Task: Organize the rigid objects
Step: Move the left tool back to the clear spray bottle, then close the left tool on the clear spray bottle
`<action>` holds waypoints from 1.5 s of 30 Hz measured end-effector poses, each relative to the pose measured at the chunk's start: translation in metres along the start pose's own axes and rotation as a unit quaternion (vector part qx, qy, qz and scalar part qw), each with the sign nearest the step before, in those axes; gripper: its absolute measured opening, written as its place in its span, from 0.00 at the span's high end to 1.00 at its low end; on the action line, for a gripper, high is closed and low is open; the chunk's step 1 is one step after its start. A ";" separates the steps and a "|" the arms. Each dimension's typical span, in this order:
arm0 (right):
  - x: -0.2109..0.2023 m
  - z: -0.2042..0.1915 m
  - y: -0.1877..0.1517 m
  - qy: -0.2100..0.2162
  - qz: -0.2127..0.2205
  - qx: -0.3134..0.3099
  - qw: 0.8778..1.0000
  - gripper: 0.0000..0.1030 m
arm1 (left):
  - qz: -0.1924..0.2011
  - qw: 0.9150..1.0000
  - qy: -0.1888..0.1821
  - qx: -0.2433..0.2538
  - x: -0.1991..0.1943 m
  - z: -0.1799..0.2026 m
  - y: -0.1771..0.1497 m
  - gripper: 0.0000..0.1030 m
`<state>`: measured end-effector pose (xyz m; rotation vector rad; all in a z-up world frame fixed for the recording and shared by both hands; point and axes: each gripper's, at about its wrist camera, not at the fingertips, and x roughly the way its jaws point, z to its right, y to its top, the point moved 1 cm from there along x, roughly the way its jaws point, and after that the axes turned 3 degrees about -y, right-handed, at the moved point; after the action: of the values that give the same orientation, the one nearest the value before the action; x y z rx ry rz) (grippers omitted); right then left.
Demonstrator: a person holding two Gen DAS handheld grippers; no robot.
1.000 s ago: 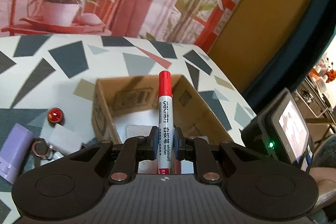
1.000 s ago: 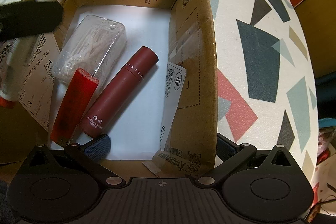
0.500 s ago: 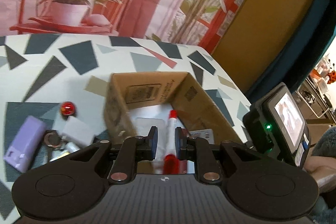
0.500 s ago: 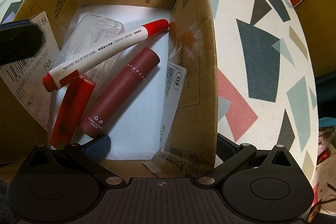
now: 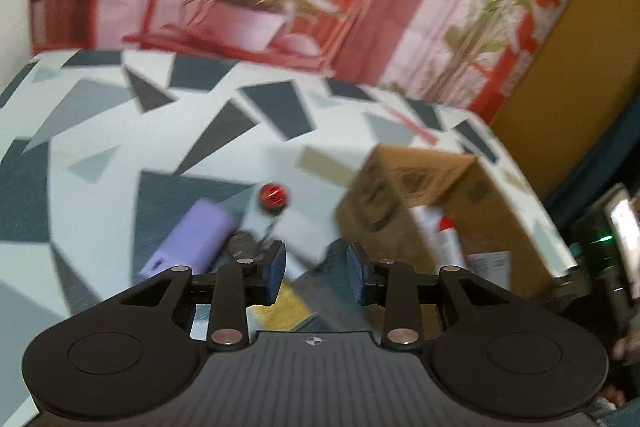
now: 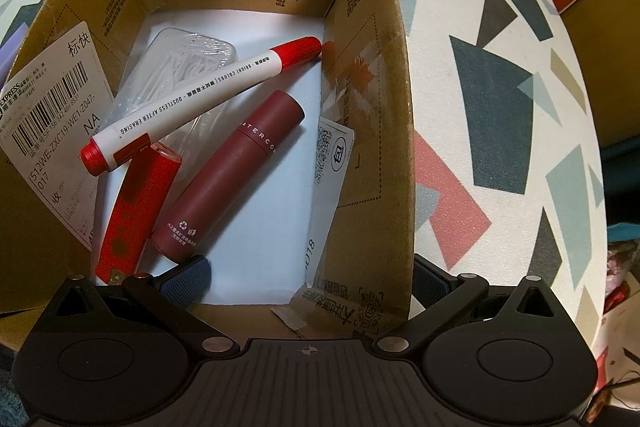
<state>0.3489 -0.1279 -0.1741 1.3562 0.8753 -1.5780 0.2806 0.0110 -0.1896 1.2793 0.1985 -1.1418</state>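
An open cardboard box (image 6: pixel 368 67) holds a white marker with red caps (image 6: pixel 200 95), which lies slantwise over a clear plastic case (image 6: pixel 176 67). Beside it lie a dark red tube (image 6: pixel 232 175) and a red flat stick (image 6: pixel 136 211). My right gripper (image 6: pixel 310 277) hangs over the box's near right corner, jaws wide apart, one finger inside and one outside the wall. In the blurred left wrist view, my left gripper (image 5: pixel 316 267) is left of the box (image 5: pixel 400 195), jaws opening with nothing between them. A purple case (image 5: pixel 192 239) and a red round piece (image 5: pixel 273 195) lie ahead.
The table wears a cloth of grey, dark and red triangles (image 5: pixel 120 147). A metal ring (image 5: pixel 240 243), a white card (image 5: pixel 300 243) and something yellow (image 5: pixel 280 307) lie near the left gripper. A device with a lit screen (image 5: pixel 616 239) stands right of the box.
My left gripper let go of the marker, which fell into the box onto the plastic case. The gripper then swung left, away from the box, jaws widening. The right gripper kept still.
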 end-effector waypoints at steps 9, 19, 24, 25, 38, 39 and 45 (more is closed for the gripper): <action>0.000 0.000 0.000 0.000 0.000 0.000 1.000 0.00 | -0.043 0.999 0.007 -0.011 0.036 0.004 -0.010 0.66; 0.000 -0.001 0.000 0.000 0.000 -0.001 1.000 0.00 | -0.064 0.996 0.064 0.016 0.066 0.025 -0.023 0.60; 0.000 -0.002 0.001 -0.001 0.000 -0.002 1.000 0.00 | -0.064 0.995 0.063 0.029 0.065 0.026 -0.025 0.60; 0.000 -0.002 0.000 -0.002 0.000 -0.002 1.000 0.00 | -0.066 0.995 0.061 0.033 0.064 0.027 -0.026 0.61; 0.000 -0.002 0.001 -0.002 0.000 -0.002 1.000 0.00 | -0.080 0.995 0.038 0.050 0.049 0.021 -0.037 0.80; 0.000 -0.002 0.000 -0.002 0.000 -0.002 1.000 0.00 | -0.080 0.995 0.039 0.050 0.046 0.020 -0.037 0.80; 0.000 -0.002 0.000 -0.002 0.000 -0.002 1.000 0.00 | -0.078 0.994 0.048 0.051 0.035 0.008 -0.037 0.82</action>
<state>0.3501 -0.1259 -0.1749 1.3507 0.8762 -1.5783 0.2657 -0.0098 -0.2342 1.4312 0.3199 -1.2370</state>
